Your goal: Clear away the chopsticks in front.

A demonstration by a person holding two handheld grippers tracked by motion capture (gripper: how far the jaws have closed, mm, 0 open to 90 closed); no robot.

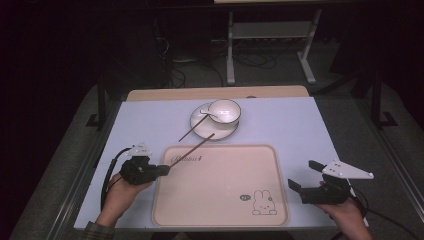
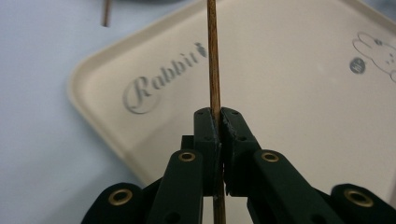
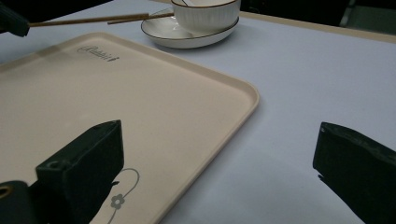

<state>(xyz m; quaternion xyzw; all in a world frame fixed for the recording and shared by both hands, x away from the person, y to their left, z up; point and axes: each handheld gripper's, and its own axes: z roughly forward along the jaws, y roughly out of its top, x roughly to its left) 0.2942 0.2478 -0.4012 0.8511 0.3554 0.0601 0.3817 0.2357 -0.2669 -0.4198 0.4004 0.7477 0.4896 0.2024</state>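
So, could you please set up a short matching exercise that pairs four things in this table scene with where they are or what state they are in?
Things:
1. thin brown wooden chopstick
2. white ribbed ceramic bowl
3. beige plastic tray with a rabbit drawing
4. right gripper

States:
A. open, holding nothing
B. flat on the pale table, nothing on it
C. clamped in the shut left gripper
D. sitting on the white round plate

Pairs: 1-C, 2-D, 3-B, 4-A

Bare tray (image 1: 220,185); plate (image 1: 200,129) behind it
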